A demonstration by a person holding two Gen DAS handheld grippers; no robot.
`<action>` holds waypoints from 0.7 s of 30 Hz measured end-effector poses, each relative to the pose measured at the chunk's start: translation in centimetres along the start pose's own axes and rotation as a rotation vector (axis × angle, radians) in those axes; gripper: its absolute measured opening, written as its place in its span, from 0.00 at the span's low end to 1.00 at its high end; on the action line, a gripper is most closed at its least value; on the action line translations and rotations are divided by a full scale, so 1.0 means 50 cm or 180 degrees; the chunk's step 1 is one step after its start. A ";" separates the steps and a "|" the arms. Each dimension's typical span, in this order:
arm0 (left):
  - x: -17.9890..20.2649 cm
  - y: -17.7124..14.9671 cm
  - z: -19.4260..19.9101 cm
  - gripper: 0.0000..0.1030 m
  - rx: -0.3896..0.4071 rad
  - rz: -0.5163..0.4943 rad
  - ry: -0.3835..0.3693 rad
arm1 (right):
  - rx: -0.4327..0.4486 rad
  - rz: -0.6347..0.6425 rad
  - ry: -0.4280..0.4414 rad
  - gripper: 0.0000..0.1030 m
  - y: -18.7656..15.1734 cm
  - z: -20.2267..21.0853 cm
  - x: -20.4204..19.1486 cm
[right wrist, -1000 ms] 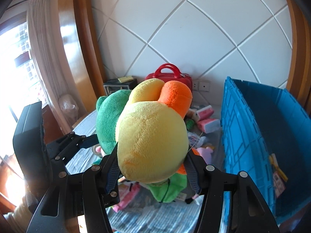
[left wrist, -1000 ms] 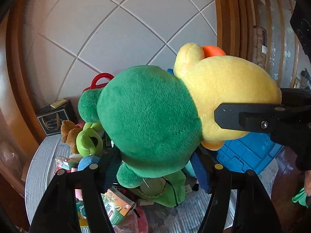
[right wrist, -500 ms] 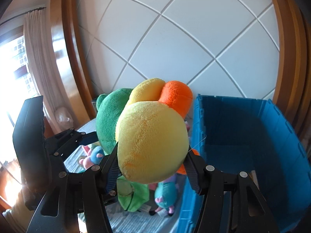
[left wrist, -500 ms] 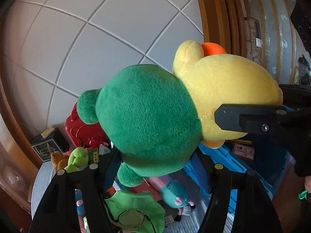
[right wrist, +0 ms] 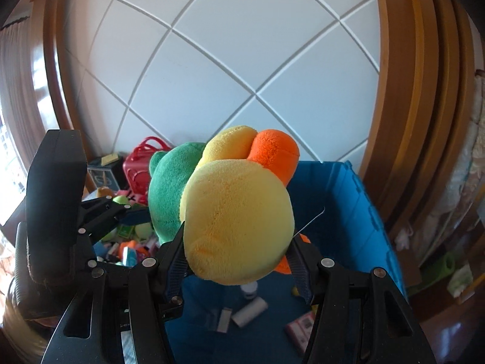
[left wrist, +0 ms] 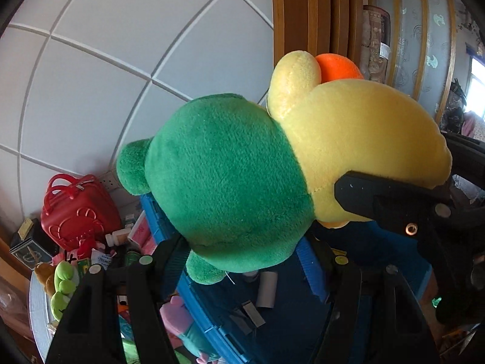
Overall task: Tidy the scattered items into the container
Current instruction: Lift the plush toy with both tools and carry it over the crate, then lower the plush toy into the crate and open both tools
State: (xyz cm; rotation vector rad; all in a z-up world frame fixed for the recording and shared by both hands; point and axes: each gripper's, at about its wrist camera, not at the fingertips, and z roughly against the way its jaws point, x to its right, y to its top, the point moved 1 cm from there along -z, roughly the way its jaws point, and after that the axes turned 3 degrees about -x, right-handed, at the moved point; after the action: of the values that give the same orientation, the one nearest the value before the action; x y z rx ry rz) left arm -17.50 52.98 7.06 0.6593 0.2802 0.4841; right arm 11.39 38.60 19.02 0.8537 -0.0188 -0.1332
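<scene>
You had bright daylight from the window (right wrist: 7, 139) at the far left, blown out to glare. The bin's (right wrist: 342, 212) inside lay in deep shadow. Fisheye bent the wall tiles (left wrist: 127, 60), corners went black, and the right edge blurred.

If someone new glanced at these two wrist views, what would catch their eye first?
A big plush toy, green at one end and yellow with orange at the other, fills both views, clamped by the left gripper and right gripper. Under it sits the blue container; a red case stands by the wall.
</scene>
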 end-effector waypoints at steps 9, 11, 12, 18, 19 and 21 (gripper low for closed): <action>0.025 0.049 -0.280 0.65 -0.1024 0.0511 -0.0186 | -0.0757 -0.0130 0.0176 0.57 0.003 -0.220 0.204; 0.026 0.034 -0.343 0.65 -0.1283 0.0613 -0.0150 | -0.0954 -0.0176 0.0231 0.56 -0.018 -0.280 0.227; 0.029 0.025 -0.370 0.65 -0.1393 0.0623 -0.0111 | -0.1049 -0.0206 0.0259 0.56 -0.031 -0.308 0.235; 0.047 -0.055 -0.510 0.65 -0.2032 0.0602 -0.0012 | -0.1624 -0.0381 0.0376 0.55 -0.116 -0.465 0.271; 0.050 -0.069 -0.529 0.65 -0.2120 0.0582 0.0021 | -0.1721 -0.0390 0.0367 0.55 -0.133 -0.488 0.275; 0.054 -0.089 -0.558 0.65 -0.2264 0.0473 0.0131 | -0.1912 -0.0401 0.0308 0.54 -0.165 -0.533 0.283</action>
State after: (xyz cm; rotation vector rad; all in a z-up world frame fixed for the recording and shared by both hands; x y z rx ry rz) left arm -24.73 65.74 -17.21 -0.0247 0.0825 0.6918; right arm 26.38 51.46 -5.24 0.2599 0.1593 -0.2027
